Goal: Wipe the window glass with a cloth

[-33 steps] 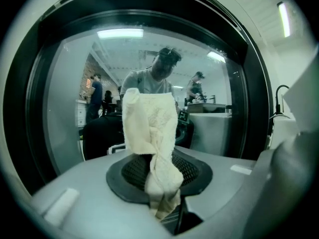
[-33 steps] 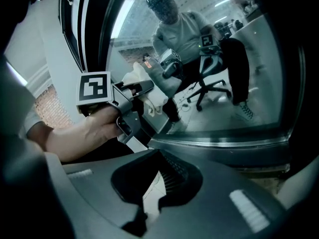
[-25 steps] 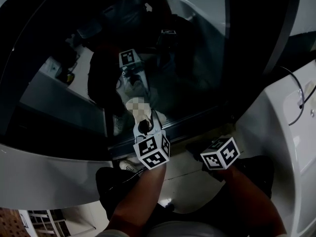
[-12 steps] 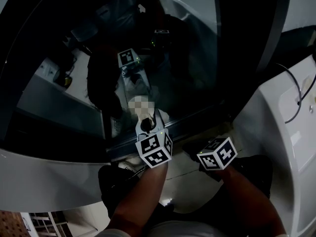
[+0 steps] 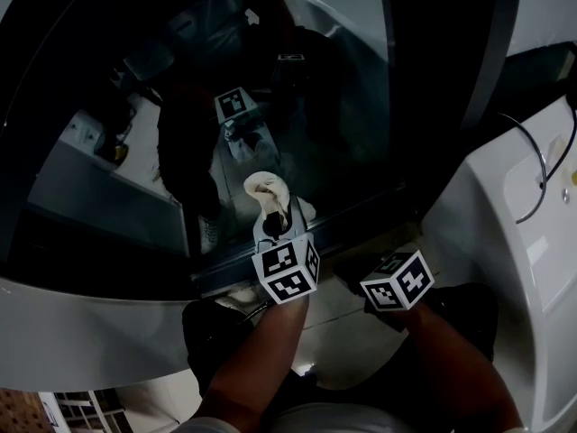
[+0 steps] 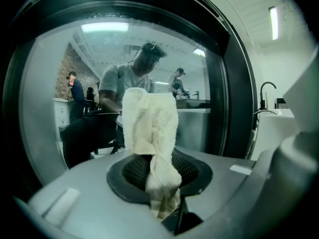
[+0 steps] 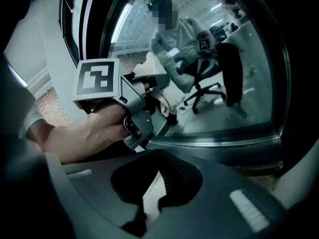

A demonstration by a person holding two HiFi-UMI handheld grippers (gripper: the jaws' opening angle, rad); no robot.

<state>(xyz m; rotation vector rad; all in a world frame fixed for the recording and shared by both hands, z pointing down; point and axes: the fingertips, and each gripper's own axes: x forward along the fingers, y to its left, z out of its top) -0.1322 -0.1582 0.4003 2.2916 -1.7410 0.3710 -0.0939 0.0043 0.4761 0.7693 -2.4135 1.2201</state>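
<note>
The left gripper (image 6: 162, 210) has its jaws pinching the lower end of a cream cloth (image 6: 149, 131). The cloth's bunched top sits up against the window glass (image 5: 347, 106), low on the pane near its bottom frame. Just right and nearer, the right gripper (image 7: 152, 203) hangs with its jaws narrowly parted and nothing between them.

Head view steeply downward, both gripper views close, sharing window glass (image 5: 361, 106)
</note>
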